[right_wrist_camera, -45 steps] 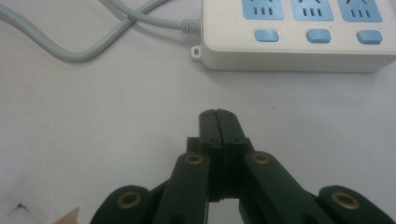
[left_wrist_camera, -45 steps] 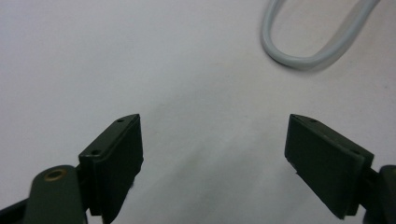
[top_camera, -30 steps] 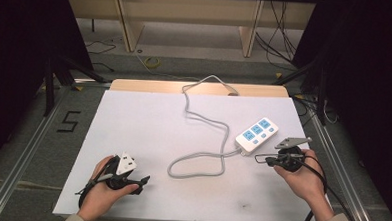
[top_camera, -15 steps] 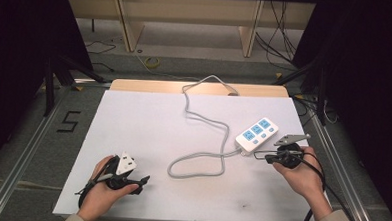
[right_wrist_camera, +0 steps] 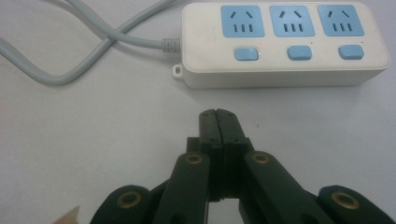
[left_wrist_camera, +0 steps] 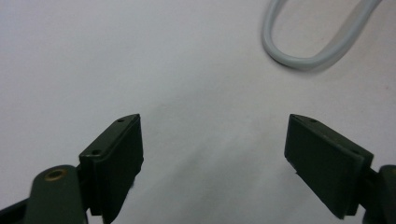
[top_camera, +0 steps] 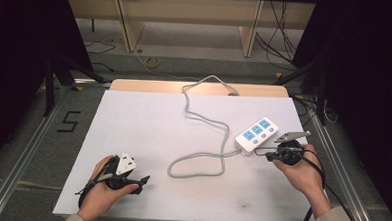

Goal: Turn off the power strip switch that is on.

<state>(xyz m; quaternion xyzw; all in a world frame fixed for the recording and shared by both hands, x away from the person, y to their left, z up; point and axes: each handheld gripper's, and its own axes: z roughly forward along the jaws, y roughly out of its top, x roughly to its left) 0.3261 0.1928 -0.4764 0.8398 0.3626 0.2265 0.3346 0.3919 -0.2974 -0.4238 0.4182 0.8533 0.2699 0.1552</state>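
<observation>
The power strip [top_camera: 257, 134] was seen right of centre in the high view, lying flat on the white table [top_camera: 148, 128], with its grey cable [top_camera: 202, 156] looping toward the middle of the frame. The right gripper [top_camera: 262, 154] was held just beside the strip's lower end, apart from it, its jaws pressed together on nothing. In the right gripper view the strip [right_wrist_camera: 285, 44] filled the upper right. The left gripper [top_camera: 143, 181] was held at the lower left, its jaws spread wide and empty.

power strip [top_camera: 256, 134] on table [top_camera: 148, 123], right side | cable [top_camera: 202, 141] loops left of it
</observation>
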